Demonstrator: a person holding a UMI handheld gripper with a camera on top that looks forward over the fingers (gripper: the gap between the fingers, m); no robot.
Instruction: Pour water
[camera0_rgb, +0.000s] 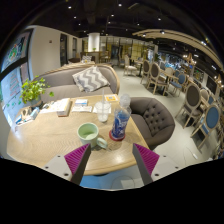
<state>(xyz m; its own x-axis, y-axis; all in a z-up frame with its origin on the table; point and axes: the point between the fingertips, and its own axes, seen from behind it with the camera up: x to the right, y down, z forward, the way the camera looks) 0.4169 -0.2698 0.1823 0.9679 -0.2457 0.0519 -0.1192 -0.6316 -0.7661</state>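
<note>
A dim lounge with sofas and dining chairs stretches behind a round, light wooden table (45, 140). Near its front edge stands a clear plastic water bottle with a blue label (120, 122); just left of the bottle sits a pale green ceramic cup (88, 131), and behind the bottle a white cup (102, 110). The gripper (111, 158) hangs short of the bottle, fingers spread wide, empty. An off-centre approach could knock the tall bottle over or nudge the green cup.

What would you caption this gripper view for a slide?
Open gripper approaching a water bottle and green cup on a round wooden table in a lounge.
</note>
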